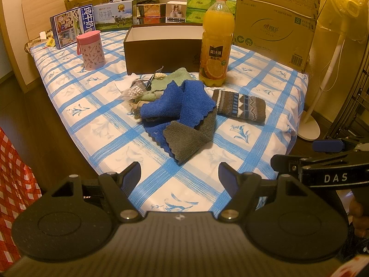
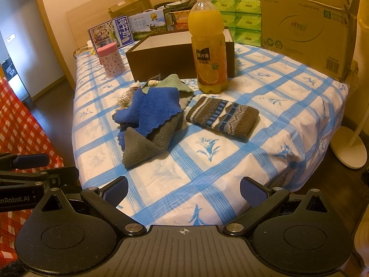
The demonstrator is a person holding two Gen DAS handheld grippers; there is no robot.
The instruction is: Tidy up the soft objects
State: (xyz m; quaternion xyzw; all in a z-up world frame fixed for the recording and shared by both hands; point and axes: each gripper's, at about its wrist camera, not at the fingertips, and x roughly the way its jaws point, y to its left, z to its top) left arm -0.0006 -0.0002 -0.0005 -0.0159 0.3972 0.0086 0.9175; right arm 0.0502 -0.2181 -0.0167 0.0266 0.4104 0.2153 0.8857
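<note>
A crumpled blue and grey fleece cloth (image 1: 180,113) (image 2: 147,120) lies mid-table. Right of it rests a folded patterned knit sock (image 1: 239,105) (image 2: 222,115). Behind the fleece is a pale green cloth (image 1: 170,79) (image 2: 175,82), with small bags of white beads (image 1: 133,91) beside it. An open brown box (image 1: 161,46) (image 2: 175,53) stands behind them. My left gripper (image 1: 180,176) is open above the near table edge, short of the fleece. My right gripper (image 2: 184,192) is open too, holding nothing. Each gripper shows at the side of the other's view.
An orange juice bottle (image 1: 216,43) (image 2: 208,43) stands right of the brown box. A pink cup (image 1: 91,49) (image 2: 111,60) is at the left. Milk cartons, green tissue packs (image 1: 203,7) and a large cardboard box (image 1: 276,18) line the back. A fan stand (image 1: 322,73) is right of the table.
</note>
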